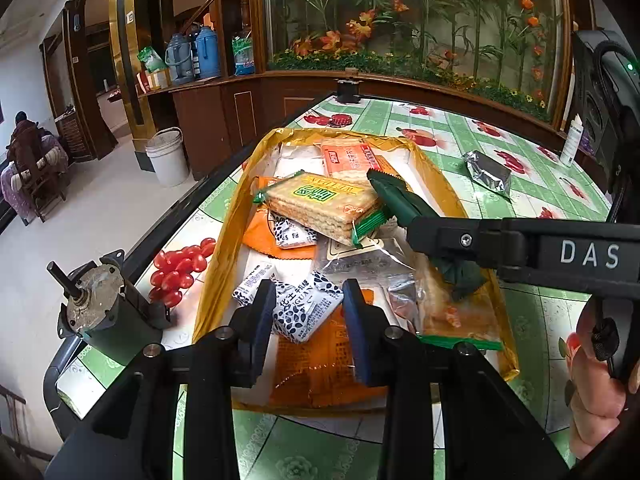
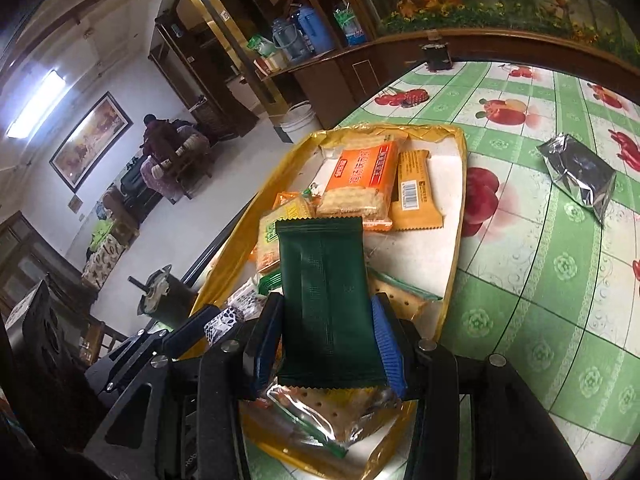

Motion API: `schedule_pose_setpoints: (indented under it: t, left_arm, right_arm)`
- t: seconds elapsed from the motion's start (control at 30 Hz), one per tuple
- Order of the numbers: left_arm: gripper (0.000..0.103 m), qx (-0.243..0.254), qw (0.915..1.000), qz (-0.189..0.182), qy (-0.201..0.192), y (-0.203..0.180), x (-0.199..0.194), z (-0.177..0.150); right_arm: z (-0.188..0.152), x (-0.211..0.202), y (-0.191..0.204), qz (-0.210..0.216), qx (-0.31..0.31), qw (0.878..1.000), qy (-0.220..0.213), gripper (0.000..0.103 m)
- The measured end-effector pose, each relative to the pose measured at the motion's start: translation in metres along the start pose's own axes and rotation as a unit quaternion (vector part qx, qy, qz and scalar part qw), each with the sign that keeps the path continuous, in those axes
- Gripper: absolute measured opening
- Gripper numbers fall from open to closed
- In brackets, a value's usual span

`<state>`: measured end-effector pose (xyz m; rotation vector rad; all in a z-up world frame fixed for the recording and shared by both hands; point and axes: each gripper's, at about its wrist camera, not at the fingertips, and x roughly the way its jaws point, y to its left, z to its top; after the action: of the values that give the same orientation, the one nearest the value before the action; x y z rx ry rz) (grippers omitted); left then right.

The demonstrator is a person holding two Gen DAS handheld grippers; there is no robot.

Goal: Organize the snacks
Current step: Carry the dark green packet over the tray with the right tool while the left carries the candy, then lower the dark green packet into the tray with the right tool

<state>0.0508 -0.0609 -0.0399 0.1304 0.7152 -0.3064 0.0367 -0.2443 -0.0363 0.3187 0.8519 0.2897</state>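
From the left wrist view, the left gripper is closest, and its two blue pads squeeze a small white packet with black spots. It hangs just above the yellow tray, over an orange wrapper. Only the packet's middle is pinched. If the pads slip on the shiny wrap, I think the packet could drop back among the other snacks. The tall cracker pack sits a bit further on, propped on other snacks and tilted. A bump from either gripper could knock it off. A grey motor stands on the table edge beside the tray, so a wide swing to that side might hit it.

From the right wrist view, the right gripper is closest, and its pads clamp a dark green packet by its lower half. The packet's top sticks up free above the tray. It is floppy and could bend or slide out. The two grippers are very near each other over the tray, so they might bump. A silver packet lies alone on the green tablecloth, well apart from the tray. It could be forgotten.
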Motion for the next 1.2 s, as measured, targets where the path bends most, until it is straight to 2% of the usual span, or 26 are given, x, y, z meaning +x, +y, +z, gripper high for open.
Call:
schedule_pose_setpoints:
  t: [0.53, 0.83, 1.2]
  left_arm:
    - [0.032, 0.008, 0.9999, -0.012, 0.008, -0.006, 0.010, 0.009]
    - [0.032, 0.017, 0.9994, -0.021, 0.020, -0.013, 0.022, 0.012]
    - [0.032, -0.018, 0.9977, -0.048, 0.043, 0.002, 0.034, 0.014]
  right_arm:
    - [0.015, 0.015, -0.011, -0.017, 0.005, 1.000, -0.011, 0.046]
    - [0.019, 0.022, -0.007, -0.046, -0.008, 0.999, -0.013, 0.045]
    - [0.021, 0.033, -0.004, -0.080, -0.005, 0.997, -0.009, 0.045]
